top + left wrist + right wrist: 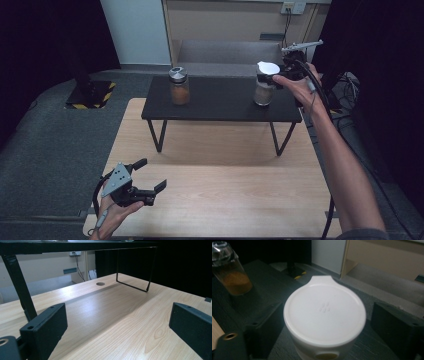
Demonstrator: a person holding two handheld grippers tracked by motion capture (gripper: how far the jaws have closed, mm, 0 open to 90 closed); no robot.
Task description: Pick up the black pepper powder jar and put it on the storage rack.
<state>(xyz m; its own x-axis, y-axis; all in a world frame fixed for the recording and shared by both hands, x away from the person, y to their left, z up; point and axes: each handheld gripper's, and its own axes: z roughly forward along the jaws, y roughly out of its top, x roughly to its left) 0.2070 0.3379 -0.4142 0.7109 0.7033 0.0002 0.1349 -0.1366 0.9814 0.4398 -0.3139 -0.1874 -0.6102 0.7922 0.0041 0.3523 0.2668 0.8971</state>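
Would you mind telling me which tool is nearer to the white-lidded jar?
The right tool: its jaws flank the white-lidded jar on the black shelf. The left tool hovers at the wooden table's near edge.

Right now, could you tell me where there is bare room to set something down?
The black shelf is bare between the silver-capped jar and the white-lidded jar. The wooden table is bare from the shelf's legs to the near edge, right of the left gripper. It is crowded at the white-lidded jar, which the right gripper straddles.
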